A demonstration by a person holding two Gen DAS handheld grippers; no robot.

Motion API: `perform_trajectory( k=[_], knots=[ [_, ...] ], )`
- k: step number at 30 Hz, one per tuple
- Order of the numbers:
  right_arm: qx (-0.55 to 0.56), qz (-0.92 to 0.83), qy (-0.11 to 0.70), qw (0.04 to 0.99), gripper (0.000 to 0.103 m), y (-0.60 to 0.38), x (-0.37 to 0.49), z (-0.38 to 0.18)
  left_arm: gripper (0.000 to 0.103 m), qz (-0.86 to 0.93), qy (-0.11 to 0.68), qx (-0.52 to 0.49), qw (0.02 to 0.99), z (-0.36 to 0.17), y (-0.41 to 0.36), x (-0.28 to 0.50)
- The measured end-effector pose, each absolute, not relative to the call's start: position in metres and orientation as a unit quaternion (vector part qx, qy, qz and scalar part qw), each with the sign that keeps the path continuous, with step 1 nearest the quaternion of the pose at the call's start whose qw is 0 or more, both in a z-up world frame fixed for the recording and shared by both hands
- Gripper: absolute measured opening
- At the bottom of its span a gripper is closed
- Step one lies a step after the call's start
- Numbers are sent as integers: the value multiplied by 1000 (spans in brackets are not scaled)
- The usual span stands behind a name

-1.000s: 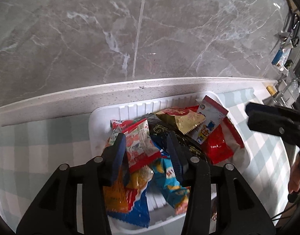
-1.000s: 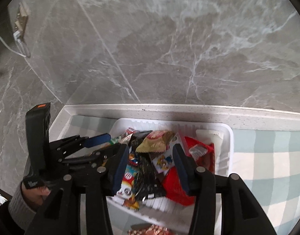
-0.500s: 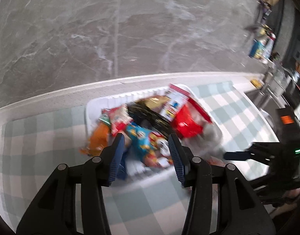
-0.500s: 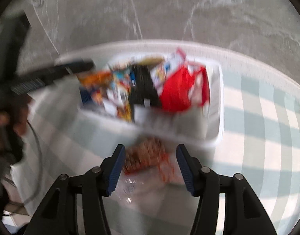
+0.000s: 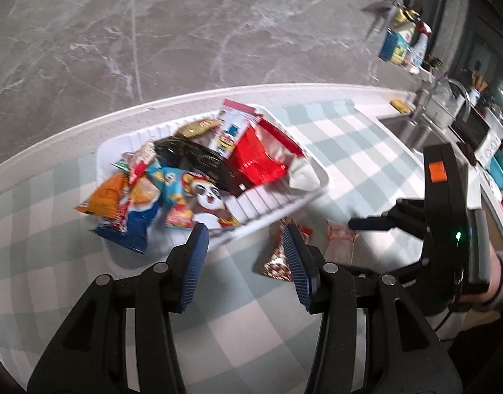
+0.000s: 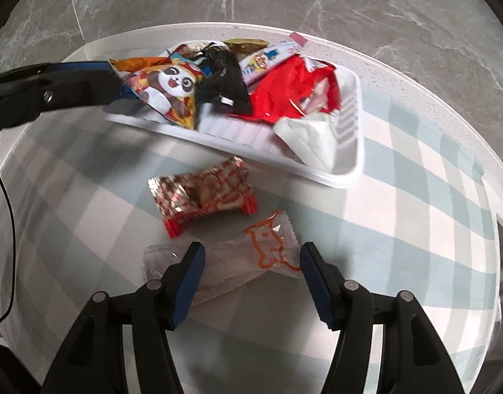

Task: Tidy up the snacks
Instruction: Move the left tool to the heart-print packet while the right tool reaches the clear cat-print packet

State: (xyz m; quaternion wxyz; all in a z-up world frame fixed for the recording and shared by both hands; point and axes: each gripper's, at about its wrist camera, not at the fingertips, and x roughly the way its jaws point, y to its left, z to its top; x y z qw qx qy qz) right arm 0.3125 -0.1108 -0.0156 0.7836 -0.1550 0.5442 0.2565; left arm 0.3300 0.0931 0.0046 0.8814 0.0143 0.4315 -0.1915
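two loose packs left: both on the checked cloth, outside the tray, rest of the snacks already piled in it
tabletop (image 6: 415,229): cloth-covered, marble wall behind; a second ago both cameras were close over the tray, now both sit back and lower
white tray (image 6: 346,164): heaped full, orange bag (image 5: 103,193) and blue bag (image 5: 133,226) hang over its left rim, white pack (image 6: 313,138) at the right end
panda pack (image 6: 172,88): on top of the pile, near the left gripper's tip
red patterned pack (image 6: 202,193): on the cloth just beside the tray's front wall, apart from it
clear pack with orange print (image 6: 244,256): nearest the right gripper, lying between its jaws
right gripper (image 6: 251,272): jaws spread wide, straddling the clear pack, not closed on it; swung off the tray down to this pack
left gripper (image 5: 241,252): jaws spread, empty, at the tray's front edge
meaning: judged as next pick started, clear pack first, then the red one
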Motion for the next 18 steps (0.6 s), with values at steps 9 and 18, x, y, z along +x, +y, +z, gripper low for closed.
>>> perform_trajectory(
  k=[9,18],
  knots=[
    [-206,241,526,789,66,-152,301,-17,46,-245,459,48,853,-19,64,326],
    [-108,211,554,798,67,-196,308,-2,46,-258,480,84,835,-46,37,334]
  ],
)
